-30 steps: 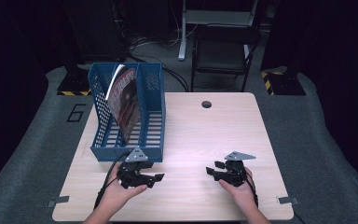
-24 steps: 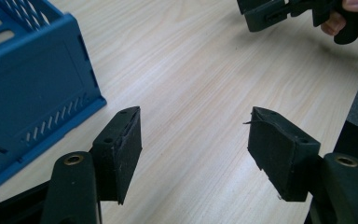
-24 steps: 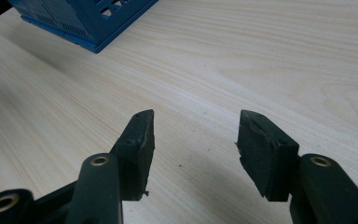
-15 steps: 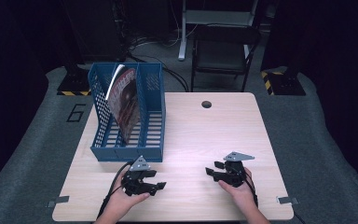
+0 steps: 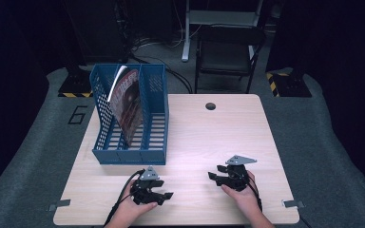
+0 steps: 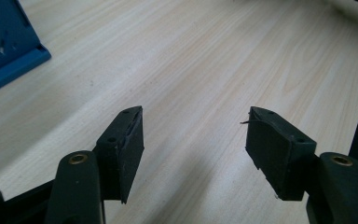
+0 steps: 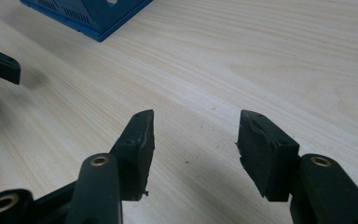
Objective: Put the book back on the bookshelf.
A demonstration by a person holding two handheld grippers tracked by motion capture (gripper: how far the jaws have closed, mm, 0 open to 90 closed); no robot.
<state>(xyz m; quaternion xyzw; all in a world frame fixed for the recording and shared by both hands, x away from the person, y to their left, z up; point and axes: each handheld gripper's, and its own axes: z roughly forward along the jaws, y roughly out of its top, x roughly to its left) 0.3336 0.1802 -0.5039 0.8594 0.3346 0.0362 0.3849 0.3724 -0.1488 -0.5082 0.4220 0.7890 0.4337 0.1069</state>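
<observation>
Two hands low over the table (image 5: 195,128), left gripper (image 5: 164,195) and right gripper (image 5: 214,176) agape, empty.

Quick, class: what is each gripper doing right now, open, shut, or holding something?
Left gripper: open, nothing between its jaws, low over the table.
Right gripper: open, holding nothing.

"6" on grey floor mat (image 5: 77,115)
</observation>
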